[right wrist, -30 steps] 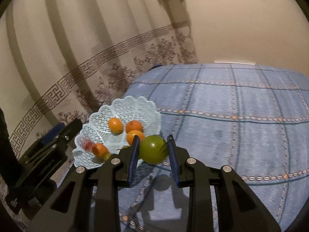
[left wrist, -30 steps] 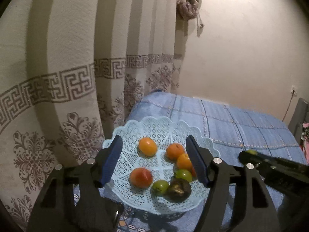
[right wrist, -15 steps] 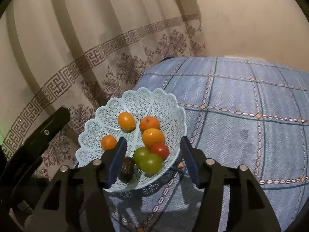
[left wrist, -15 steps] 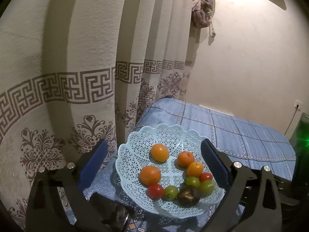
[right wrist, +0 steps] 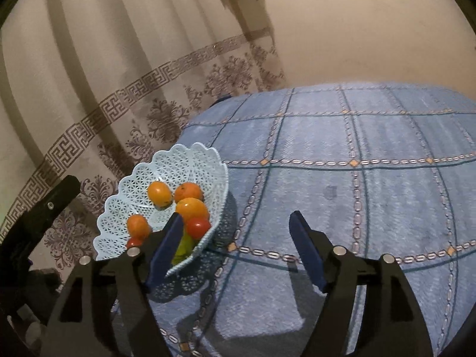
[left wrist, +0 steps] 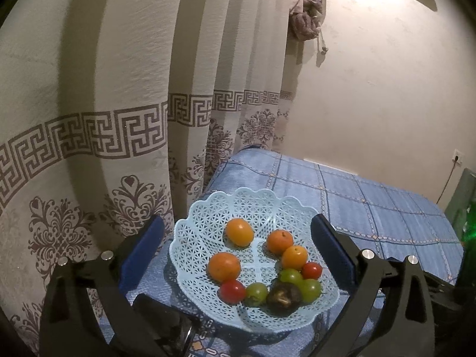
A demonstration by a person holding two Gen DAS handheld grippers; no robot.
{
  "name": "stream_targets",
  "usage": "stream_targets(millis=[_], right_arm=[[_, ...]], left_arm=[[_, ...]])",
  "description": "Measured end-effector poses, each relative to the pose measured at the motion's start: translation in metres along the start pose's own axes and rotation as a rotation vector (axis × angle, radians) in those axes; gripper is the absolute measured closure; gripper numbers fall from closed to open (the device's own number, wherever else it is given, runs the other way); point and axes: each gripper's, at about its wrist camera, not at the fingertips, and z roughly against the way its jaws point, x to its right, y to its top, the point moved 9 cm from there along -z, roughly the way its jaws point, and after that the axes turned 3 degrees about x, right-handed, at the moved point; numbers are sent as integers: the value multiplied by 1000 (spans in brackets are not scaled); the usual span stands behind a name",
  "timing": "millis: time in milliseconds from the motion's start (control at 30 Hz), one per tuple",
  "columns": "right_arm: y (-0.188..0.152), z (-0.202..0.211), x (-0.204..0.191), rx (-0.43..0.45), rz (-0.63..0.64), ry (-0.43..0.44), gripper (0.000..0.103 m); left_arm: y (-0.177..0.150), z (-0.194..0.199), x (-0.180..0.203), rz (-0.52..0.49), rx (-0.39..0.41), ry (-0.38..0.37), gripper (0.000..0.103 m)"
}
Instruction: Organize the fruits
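Light blue plastic lace is what the fruit basket [left wrist: 208, 217] is made of, and it is set on a blue checked bed cover [right wrist: 372, 184] near the corner of the bed, close to a cream curtain [left wrist: 119, 89] with a brown key pattern. All the fruits are seen inside the basket. Four orange fruits [left wrist: 239, 232] are spread over the middle and far part. Two red tomatoes [left wrist: 232, 291] are seen, one at the near left and one [left wrist: 311, 270] beside the right-most orange fruit. Three green fruits [left wrist: 256, 294] are bunched at the near side, and a dark brown fruit [left wrist: 283, 298] is tucked among them, touching them.

The left gripper [left wrist: 238, 255] is held over the near side of the basket. Its blue fingers [left wrist: 142, 250] are spread wide apart, one on each side of the basket, and nothing is held between them.

The right gripper [right wrist: 235, 247] is held over the bed cover just beside the basket. Its fingers [right wrist: 303, 247] are wide apart too, and nothing is held. In the right wrist view, part of the basket's near edge is hidden behind one finger [right wrist: 166, 247]. No fruit is seen lying on the bed cover.
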Motion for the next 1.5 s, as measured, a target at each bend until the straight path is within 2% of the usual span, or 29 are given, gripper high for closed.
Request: stream_targets(millis=[100, 200, 400, 1000, 1167, 1500], right_arm=[[1, 8, 3, 27, 21, -17, 28], [6, 16, 5, 61, 27, -24, 21], [10, 25, 3, 96, 59, -31, 17], [8, 33, 4, 96, 38, 1, 17], [8, 36, 0, 101, 49, 10, 15], [10, 40, -4, 121, 77, 10, 15]], left_arm=[[-1, 1, 4, -8, -1, 1, 3], [-2, 3, 8, -23, 2, 2, 3], [-5, 9, 19, -56, 2, 1, 3], [-10, 44, 15, -74, 12, 20, 3], [-13, 47, 11, -106, 14, 62, 3], [-13, 49, 16, -138, 10, 52, 3]])
